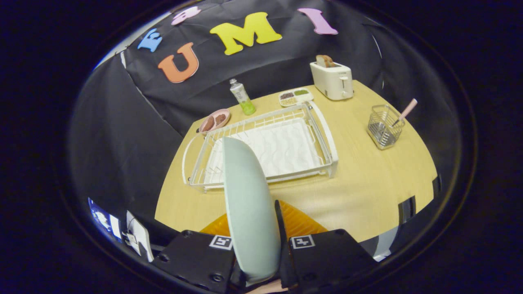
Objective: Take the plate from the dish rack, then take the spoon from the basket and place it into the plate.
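Observation:
A pale green plate point(247, 204) stands on edge between my two fingers, and my gripper point(257, 245) is shut on it, holding it in the air over the near part of the table. Beyond the plate lies the white dish rack point(327, 134), with nothing standing in it. To the right of the rack stands a wire basket point(384, 126) with a pink-striped spoon handle point(406, 111) sticking up out of it. An orange mat point(300, 222) lies just under my fingers.
A white toaster point(333, 79) with bread stands at the back of the wooden table point(367, 183). A green bottle point(242, 97), a divided snack tray point(295, 96) and a pink bowl point(214, 120) line the far side behind the rack.

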`<state>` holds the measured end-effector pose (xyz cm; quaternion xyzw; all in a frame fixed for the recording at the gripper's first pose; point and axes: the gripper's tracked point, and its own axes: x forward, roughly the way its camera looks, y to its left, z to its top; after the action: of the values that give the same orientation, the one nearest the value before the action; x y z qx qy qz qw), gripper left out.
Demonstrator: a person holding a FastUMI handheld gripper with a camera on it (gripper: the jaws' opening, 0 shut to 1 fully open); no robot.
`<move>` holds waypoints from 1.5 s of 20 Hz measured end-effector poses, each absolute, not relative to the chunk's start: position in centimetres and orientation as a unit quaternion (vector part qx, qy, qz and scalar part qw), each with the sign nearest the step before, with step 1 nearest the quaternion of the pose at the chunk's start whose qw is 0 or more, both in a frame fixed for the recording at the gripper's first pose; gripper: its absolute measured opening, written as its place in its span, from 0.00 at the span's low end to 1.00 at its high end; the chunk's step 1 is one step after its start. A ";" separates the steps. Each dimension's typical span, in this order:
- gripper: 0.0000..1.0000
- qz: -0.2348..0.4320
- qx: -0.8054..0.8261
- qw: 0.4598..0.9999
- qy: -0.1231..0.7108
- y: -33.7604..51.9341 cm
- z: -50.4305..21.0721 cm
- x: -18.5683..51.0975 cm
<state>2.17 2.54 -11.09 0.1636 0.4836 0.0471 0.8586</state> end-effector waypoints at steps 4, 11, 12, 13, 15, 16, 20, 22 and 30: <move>0.36 0.058 0.259 0.803 0.534 3.7 -16.8 -0.9; 0.37 0.048 0.335 0.771 0.539 3.6 -20.3 -0.1; 0.38 0.046 0.352 0.764 0.539 3.5 -20.6 -0.1; 0.39 0.045 0.370 0.758 0.536 3.4 -20.7 0.2; 0.40 0.037 0.382 0.753 0.535 2.6 -21.2 0.3; 0.42 0.033 0.386 0.753 0.532 2.2 -21.6 0.5; 0.54 0.024 0.384 0.757 0.528 1.1 -22.8 1.2; 0.58 0.026 0.366 0.766 0.527 0.8 -23.3 1.5; 0.80 0.083 0.262 0.868 0.414 -1.5 -16.8 1.9</move>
<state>1.92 -1.51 -16.78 0.2621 0.4136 0.0828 0.8680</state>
